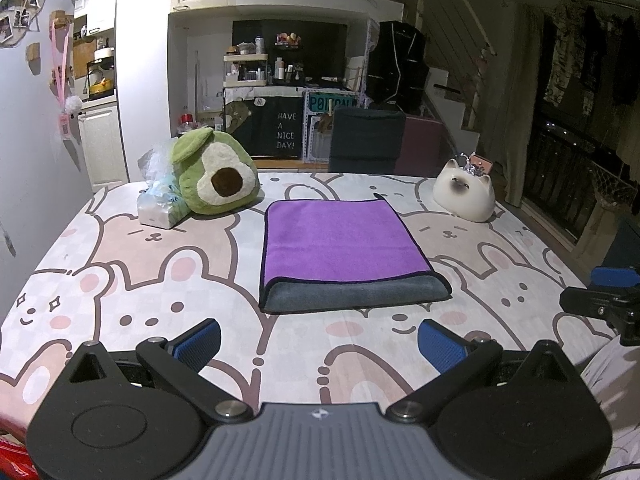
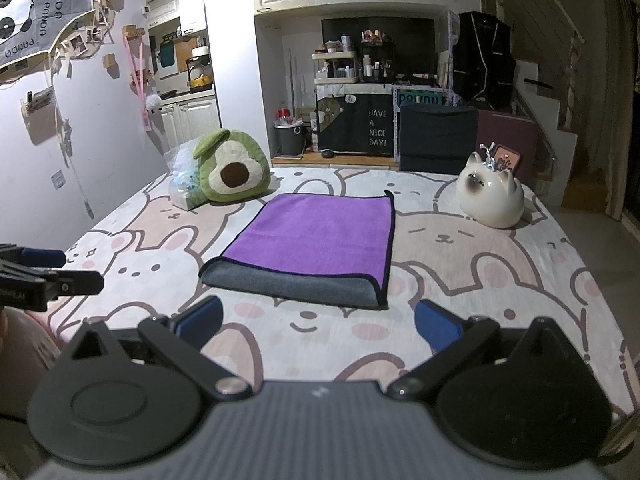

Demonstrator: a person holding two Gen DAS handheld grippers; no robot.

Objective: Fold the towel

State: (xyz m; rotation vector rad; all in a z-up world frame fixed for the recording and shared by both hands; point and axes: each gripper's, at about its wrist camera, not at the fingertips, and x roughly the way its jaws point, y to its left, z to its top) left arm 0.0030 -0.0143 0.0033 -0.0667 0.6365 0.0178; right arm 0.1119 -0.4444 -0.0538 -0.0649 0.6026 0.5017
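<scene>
A purple towel (image 1: 340, 240) with a grey underside lies folded flat on the bunny-print table cover (image 1: 160, 272), its grey folded edge toward me. It also shows in the right wrist view (image 2: 316, 232). My left gripper (image 1: 320, 344) is open and empty, held short of the towel's near edge. My right gripper (image 2: 320, 322) is open and empty, just short of the towel's near grey edge. The right gripper also shows at the right edge of the left wrist view (image 1: 612, 296), and the left gripper at the left edge of the right wrist view (image 2: 44, 276).
A green avocado plush (image 1: 214, 176) and a plastic bag of tissues (image 1: 160, 204) sit at the far left. A white ceramic cat (image 1: 466, 196) stands at the far right. A dark chair back (image 1: 366, 140) is behind the table. A wall is on the left.
</scene>
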